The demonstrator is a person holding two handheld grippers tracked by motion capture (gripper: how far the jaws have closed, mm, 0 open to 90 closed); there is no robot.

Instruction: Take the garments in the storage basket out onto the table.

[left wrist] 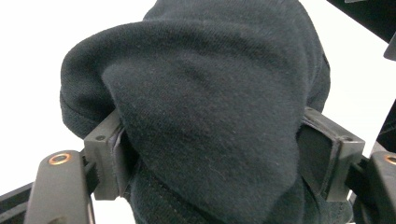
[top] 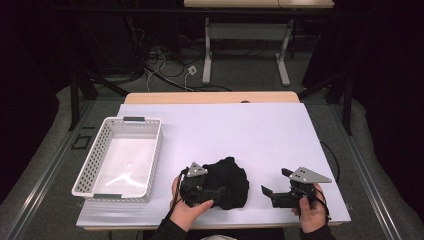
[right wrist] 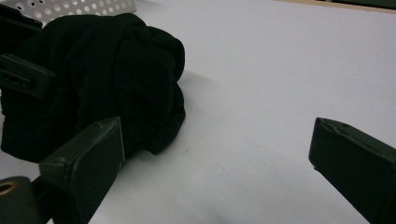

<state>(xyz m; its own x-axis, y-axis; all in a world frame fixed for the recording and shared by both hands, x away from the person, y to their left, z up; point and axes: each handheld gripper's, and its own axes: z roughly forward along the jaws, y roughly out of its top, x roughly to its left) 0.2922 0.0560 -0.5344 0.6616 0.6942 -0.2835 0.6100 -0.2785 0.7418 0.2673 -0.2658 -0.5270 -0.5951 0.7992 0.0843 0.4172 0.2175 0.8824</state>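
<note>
A white basket [top: 120, 156] sits at the counter's [top: 260, 130] left. Right of it, the left gripper [top: 212, 192] straddles the black cloth [top: 231, 181], its jaws loosely spread around the fabric. Farther right, the right gripper [top: 272, 192] gapes empty.

White table [top: 240, 130] bears basket [top: 95, 165], black cloth [top: 231, 181]

The white worktop [top: 240, 135] is evenly and brightly lit from above, while the room around it sinks into near-black. Beside the black cloth [right wrist: 107, 79] the worktop carries only a soft, faint shadow. In the left gripper view the worktop behind the cloth blows out to pure white, and the cloth's knit looks slightly soft up close.
</note>
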